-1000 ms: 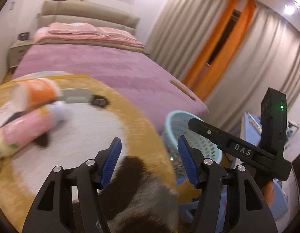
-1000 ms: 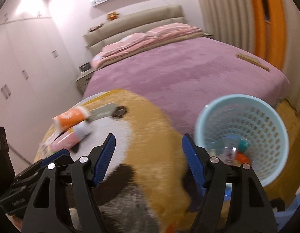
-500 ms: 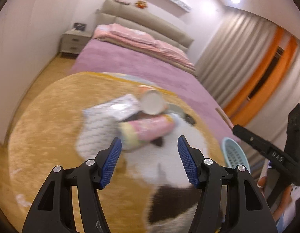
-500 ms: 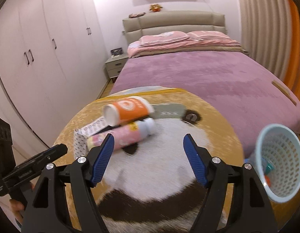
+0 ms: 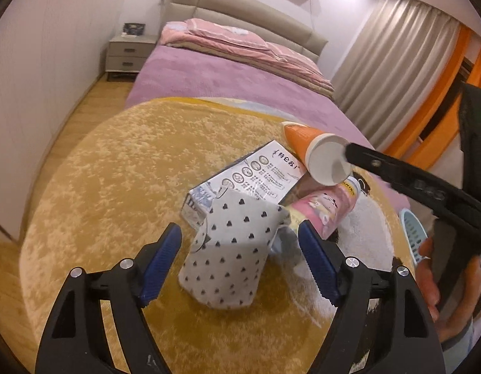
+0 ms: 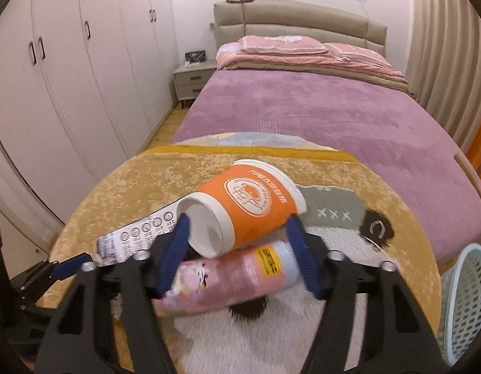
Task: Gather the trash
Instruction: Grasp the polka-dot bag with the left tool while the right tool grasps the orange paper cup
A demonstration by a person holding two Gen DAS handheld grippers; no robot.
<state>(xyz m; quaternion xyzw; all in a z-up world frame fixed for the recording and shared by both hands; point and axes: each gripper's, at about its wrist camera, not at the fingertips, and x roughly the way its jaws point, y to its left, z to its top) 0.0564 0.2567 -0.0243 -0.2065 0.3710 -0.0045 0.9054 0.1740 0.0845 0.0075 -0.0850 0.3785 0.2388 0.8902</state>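
An orange paper cup (image 6: 246,205) lies on its side on the round yellow rug (image 6: 140,180), on top of a pink bottle (image 6: 234,280) and a white printed wrapper (image 6: 137,232). My right gripper (image 6: 239,260) is open, its blue pads on either side of the cup and bottle. In the left wrist view a white heart-patterned paper bag (image 5: 231,249) lies in front of the wrapper (image 5: 256,174), bottle (image 5: 321,212) and cup (image 5: 315,152). My left gripper (image 5: 240,265) is open around the bag.
A light blue mesh bin (image 6: 468,305) stands at the rug's right edge and also shows in the left wrist view (image 5: 411,237). A purple bed (image 6: 318,109) lies behind the rug. White wardrobes (image 6: 69,62) and a nightstand (image 6: 190,81) stand at the left.
Both grippers have swung left from the bin and moved in close to the trash pile. The right one now straddles the cup and bottle, the left one the heart-patterned bag.
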